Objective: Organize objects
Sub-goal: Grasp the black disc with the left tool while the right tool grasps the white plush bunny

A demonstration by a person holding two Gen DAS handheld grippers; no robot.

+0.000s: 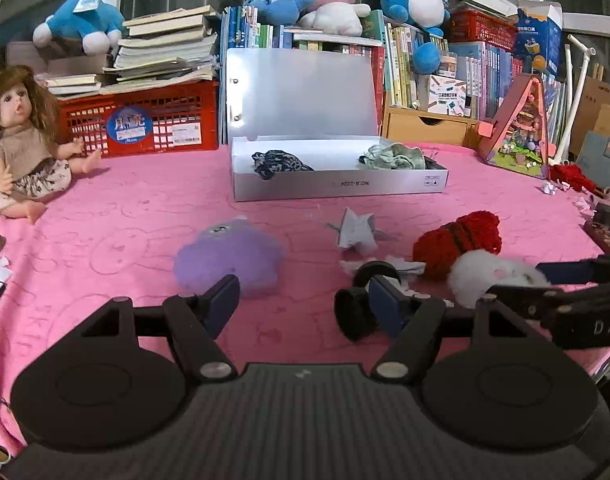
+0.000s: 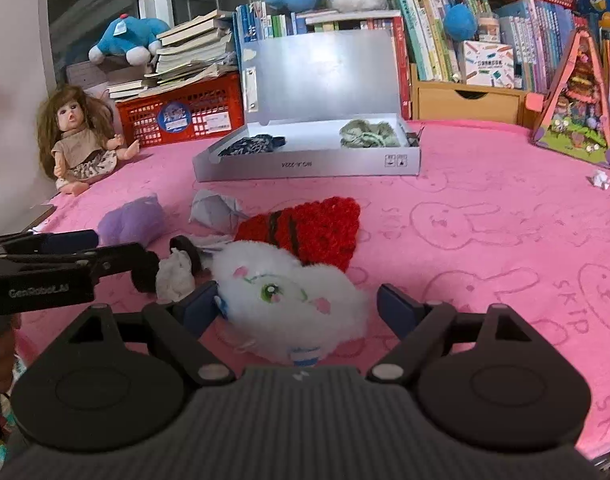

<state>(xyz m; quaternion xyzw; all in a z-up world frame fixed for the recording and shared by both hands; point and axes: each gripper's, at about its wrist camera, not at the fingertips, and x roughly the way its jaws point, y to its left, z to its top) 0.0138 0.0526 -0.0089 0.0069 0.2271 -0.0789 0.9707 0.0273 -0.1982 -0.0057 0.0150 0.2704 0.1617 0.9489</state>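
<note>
Right gripper (image 2: pixel 295 306): fingers spread wide, flanking the fluffy white round plush toy (image 2: pixel 283 300) on the pink embossed towel cloth (image 2: pixel 485 216). Left gripper (image 1: pixel 305 300): fingers apart, empty, beside the black cylindrical roller (image 1: pixel 355 312). Bare cloth fronts the open grey rectangular cardboard box (image 1: pixel 339 186).

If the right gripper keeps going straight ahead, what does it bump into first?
Most likely the white fluffy toy, which already sits between the open right gripper's fingers. Right behind it lies the red knitted piece, though the depth is hard to judge.

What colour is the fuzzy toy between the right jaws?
White fluffy toy, best in right wrist view.
</note>
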